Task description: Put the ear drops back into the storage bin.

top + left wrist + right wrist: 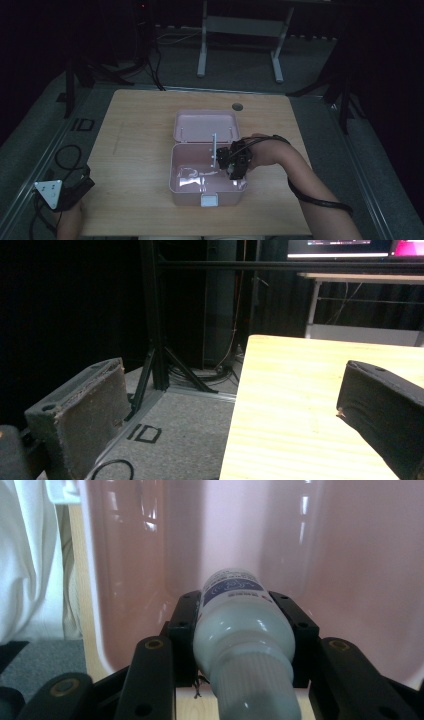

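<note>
Left gripper (75, 192) first: it sits at the near left corner of the table (140, 150), hanging partly off the left edge, with my hand under it. In the left gripper view its two jaws stand spread wide, nothing between them; past them run the table's left edge and the grey floor beyond.

Centre of the table: pink box (207, 172), lid swung open and standing up along its far side. White latch tab (209, 200) on its near wall. A thin white upright piece (214, 147) shows at the hinge line; what it is, I cannot tell.

Right gripper (235, 167): over the right half of the open box, tipped downward into it, my forearm coming in from the near right corner of the table. Jaws pinched on a white bottle (240, 630), one pad on each flank of its body.

Bottle, from the right gripper view: long axis runs straight along the line of my jaws, not across them. Ribbed cap end sits back toward the gripper body, at the bottom of that view. Other end, with the blue label (234, 589), points away from me at the pink inner wall of the box. Seen from the high view that makes the axis steep, base end down into the box. Whether the bottle touches the box floor I cannot tell; my gripper covers it from above. Glossy pink walls rise on both sides of the bottle, with a strip of table edge to their left.
</note>
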A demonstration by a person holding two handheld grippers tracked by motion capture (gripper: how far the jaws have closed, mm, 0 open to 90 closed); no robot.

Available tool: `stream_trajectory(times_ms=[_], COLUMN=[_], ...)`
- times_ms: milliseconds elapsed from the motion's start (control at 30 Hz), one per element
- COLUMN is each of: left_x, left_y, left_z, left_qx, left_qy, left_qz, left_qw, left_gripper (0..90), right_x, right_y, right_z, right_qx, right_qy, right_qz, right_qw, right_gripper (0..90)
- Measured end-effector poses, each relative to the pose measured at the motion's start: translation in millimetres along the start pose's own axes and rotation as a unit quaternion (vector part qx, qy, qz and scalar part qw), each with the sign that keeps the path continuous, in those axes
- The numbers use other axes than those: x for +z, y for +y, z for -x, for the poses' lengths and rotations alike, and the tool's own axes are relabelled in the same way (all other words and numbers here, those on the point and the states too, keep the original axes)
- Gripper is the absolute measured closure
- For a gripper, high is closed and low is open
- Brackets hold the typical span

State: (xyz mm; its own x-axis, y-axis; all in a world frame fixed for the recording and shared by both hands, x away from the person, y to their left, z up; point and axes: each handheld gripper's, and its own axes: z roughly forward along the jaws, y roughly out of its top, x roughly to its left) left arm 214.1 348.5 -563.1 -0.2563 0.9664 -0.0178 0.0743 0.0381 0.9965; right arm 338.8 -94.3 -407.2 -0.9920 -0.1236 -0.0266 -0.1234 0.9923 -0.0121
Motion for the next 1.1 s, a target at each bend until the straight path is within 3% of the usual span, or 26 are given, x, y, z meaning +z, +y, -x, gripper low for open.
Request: stream_trajectory(times_ms=[333,633,867,1100], left_x=[0.0,0.1,0.0,-0.1], left_y=[0.0,0.0,0.0,0.0], left_z=[-0.2,-0.3,-0.5,-0.4], left_qx=[0.0,-0.001,-0.003,-0.002], left_qy=[0.001,0.0,0.0,0.0], left_qz=[-0.001,0.0,0.0,0.0], left_qw=[1.0,1.0,1.0,1.0], left_gripper=[0.4,0.4,0.4,0.4], right_x=[26.1,47.7,67.4,77.6], right_y=[10.4,17.2,17.3,18.9], right_z=[2.7,9.2,11.0,13.5], right_qx=[-0.013,-0.01,-0.008,-0.002], right_qy=[0.009,0.015,0.024,0.021], right_qz=[-0.013,-0.022,-0.045,-0.053], right_qw=[0.9998,0.9996,0.9987,0.9984], right_gripper=[59.6,59.5,59.5,59.5])
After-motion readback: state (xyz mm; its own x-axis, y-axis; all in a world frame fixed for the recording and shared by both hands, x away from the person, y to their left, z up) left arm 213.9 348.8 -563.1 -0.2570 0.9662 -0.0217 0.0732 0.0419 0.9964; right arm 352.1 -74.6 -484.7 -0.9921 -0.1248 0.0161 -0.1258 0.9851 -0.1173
